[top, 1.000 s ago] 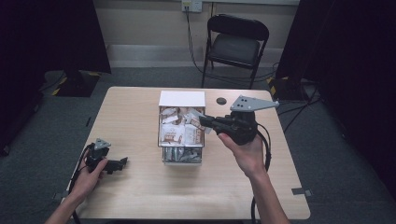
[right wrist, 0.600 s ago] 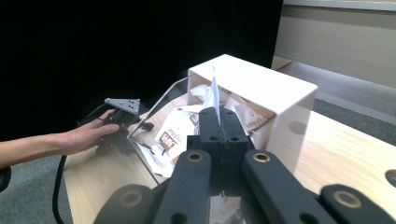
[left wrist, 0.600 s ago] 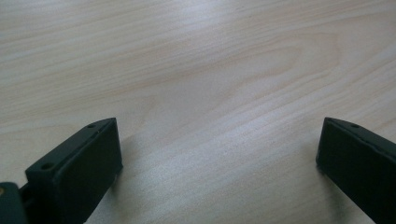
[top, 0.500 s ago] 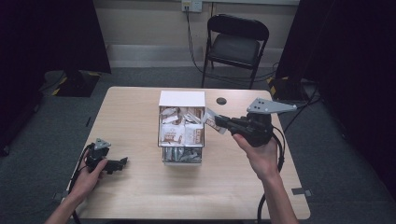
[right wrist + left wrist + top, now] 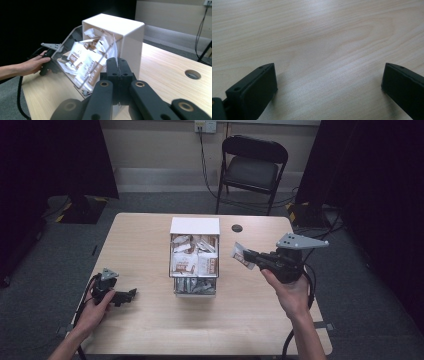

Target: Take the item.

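Right gripper, clamped on a packet, has pulled clear of the box, extraction apparently done; left gripper idle, jaws wide, empty.

High view overlooks table, gripper views close, sharing its wood.

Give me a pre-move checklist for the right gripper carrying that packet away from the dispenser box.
1. Packet clamped in right gripper: ok, jaws closed on it.
2. Packet clear of dispenser box: ok, in the high view it sits right of the box with a gap.
3. Grip depth: cannot tell, jaws cover most of the packet in the right gripper view.
4. Left gripper out of the way: ok, open, on the table at left.
5. Drop spot: cannot tell, none marked.
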Available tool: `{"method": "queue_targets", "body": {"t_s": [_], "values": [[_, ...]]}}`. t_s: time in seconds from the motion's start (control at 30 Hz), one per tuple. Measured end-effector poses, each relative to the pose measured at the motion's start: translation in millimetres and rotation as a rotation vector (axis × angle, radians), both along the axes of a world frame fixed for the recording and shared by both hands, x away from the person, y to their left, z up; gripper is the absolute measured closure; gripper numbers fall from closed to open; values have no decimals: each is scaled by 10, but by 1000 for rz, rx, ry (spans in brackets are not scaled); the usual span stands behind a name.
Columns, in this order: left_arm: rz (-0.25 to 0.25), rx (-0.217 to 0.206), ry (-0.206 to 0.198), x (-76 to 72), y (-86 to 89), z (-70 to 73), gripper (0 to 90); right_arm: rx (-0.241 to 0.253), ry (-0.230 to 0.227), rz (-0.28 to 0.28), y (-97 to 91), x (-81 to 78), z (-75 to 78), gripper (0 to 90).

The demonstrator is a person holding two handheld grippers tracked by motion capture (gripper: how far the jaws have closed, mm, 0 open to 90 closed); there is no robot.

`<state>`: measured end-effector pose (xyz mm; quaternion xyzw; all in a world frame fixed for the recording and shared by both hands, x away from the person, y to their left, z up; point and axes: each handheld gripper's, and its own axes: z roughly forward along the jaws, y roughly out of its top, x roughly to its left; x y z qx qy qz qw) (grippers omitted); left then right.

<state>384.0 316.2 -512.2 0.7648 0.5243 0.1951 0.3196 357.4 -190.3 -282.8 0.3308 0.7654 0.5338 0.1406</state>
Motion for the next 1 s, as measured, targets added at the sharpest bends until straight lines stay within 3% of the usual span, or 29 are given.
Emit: {"method": "queue_targets", "body": {"t_s": [0.57, 0.83, 1.0], "values": [[0, 0, 0, 0, 0, 0, 0, -107, 94, -22, -7, 49, -419, 900], [0, 0, 0, 0, 0, 0, 0, -100, 143, -35, -39, 169, -689, 900], [3, -3, -1, 0, -3, -1, 0, -122, 163, -47, -19, 251, -881, 900]]}}
